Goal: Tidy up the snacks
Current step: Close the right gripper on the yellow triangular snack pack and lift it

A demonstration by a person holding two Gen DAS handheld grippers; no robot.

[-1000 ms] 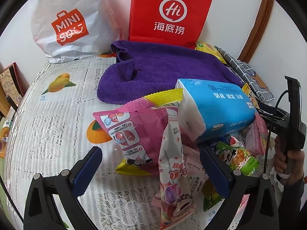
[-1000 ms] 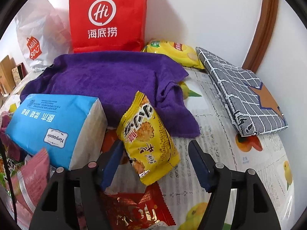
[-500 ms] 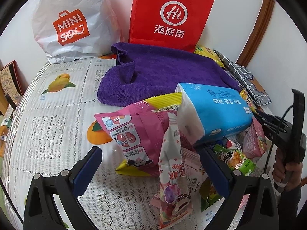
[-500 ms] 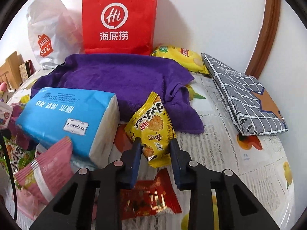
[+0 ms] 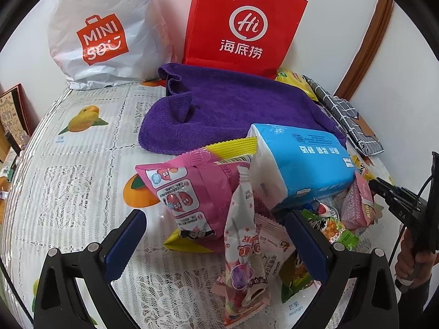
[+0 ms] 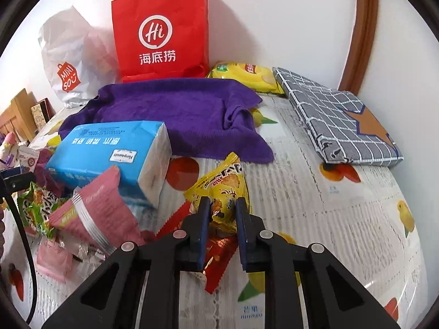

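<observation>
- The right gripper (image 6: 222, 208) has its jaws drawn in tight on the yellow snack packet (image 6: 223, 189), pinching its near end; the rest of the packet stands up and away from the fingers, its long axis running forward along the line the claw points.
- Just under the held packet lies a red snack wrapper (image 6: 219, 257), flat on the fruit-print tablecloth (image 6: 343, 219) and not in the grip.
- To the left of the claw sits the pile — a pink ridged packet (image 6: 90, 213) leaning on the blue tissue pack (image 6: 109, 153), with a green packet (image 6: 38, 208) further left.
- Ahead, the purple towel (image 6: 175, 115) lies spread before the red paper bag (image 6: 162, 33) standing at the wall; the bag lies straight forward of the held packet, well apart.
- The left gripper (image 5: 216, 235) hangs with its jaws wide apart and nothing between the pads, hovering over the pink cartoon packet (image 5: 192, 194) and a pale starred packet (image 5: 241, 252).
- Judgement: the right hand holds the snack and is the nearer one to the bag, so the carry is likely a forward move over the towel — if the bag is indeed where it goes.
</observation>
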